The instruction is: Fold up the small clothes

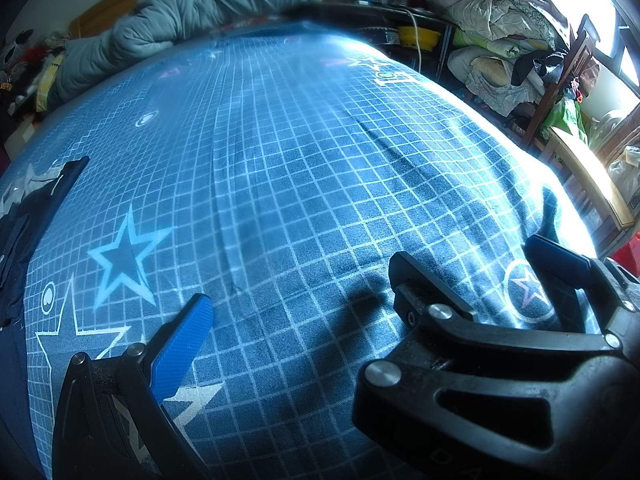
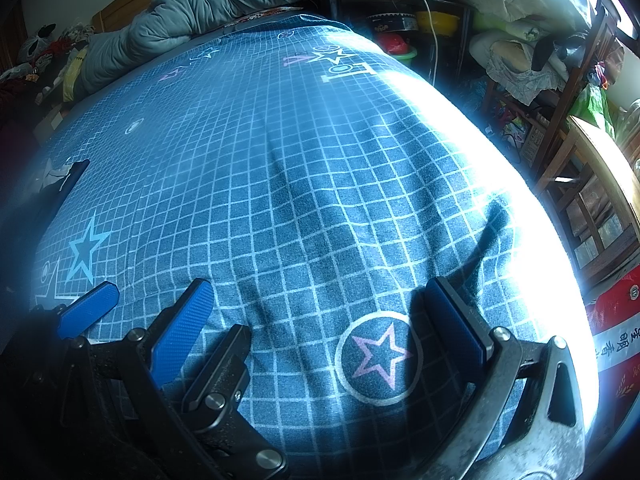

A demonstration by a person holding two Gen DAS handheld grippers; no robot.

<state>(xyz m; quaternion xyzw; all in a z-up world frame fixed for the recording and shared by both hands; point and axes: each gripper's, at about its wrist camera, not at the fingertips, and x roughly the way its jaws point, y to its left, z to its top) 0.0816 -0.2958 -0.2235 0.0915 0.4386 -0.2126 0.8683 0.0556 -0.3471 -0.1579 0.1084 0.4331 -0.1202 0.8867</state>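
While hovering low over the blue grid-printed bedsheet with stars [image 1: 280,140], gripping nothing. Jaws spread wide on the left gripper [image 1: 370,270] and on the right gripper [image 2: 320,284], both released, side by side with fingers overlapping. Far left of the left gripper, on the sheet, the crumpled dark navy small garment [image 1: 32,208]. Far ahead, a rolled grey quilt [image 1: 168,20].

A bedsheet [image 2: 304,184] spreads before me. At ten o'clock a dark garment [image 2: 66,178] lies on its edge. At twelve a rolled quilt [image 2: 208,4] lies behind it. At two, piled bedding [image 1: 496,36] sits off the bed; a chair [image 2: 592,168] stands at three.
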